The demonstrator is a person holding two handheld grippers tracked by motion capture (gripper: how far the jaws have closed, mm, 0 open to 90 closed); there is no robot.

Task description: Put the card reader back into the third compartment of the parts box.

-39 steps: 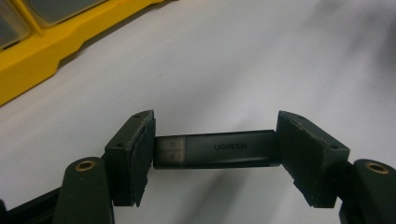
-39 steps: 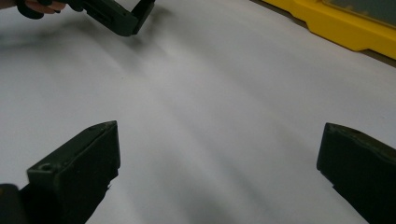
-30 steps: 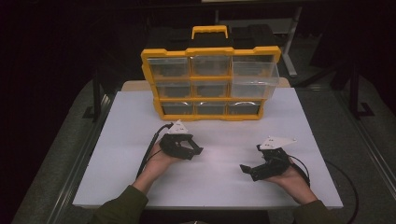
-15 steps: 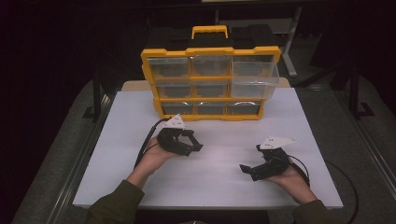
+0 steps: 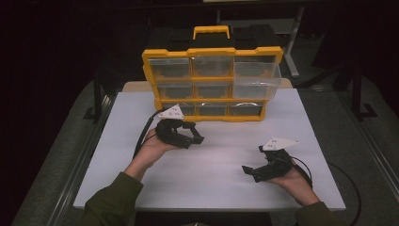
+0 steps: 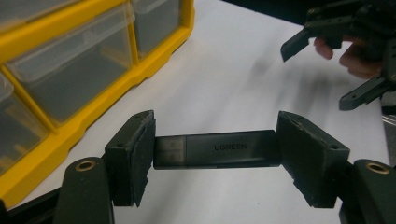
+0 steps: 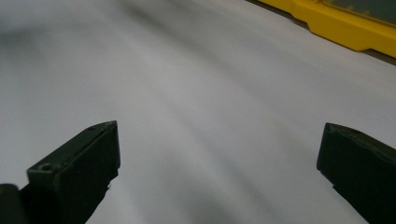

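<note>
— Left gripper (image 6: 215,154)?
— I pinch the USB stick (image 6: 217,149) endwise between my pads, above the white table (image 5: 226,155), near the yellow organizer (image 5: 211,84).
— Right gripper (image 7: 219,168)?
— Jaws spread, holding nothing, low over the table.

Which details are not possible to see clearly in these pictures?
- Drawer contents of the yellow organizer: high view, too small and dim.
- USB stick ends: left gripper view, hidden against the left claw pads.
- Table: right gripper view, blurred.
- Right claw jaws: cut off by the bottom edge.
</note>
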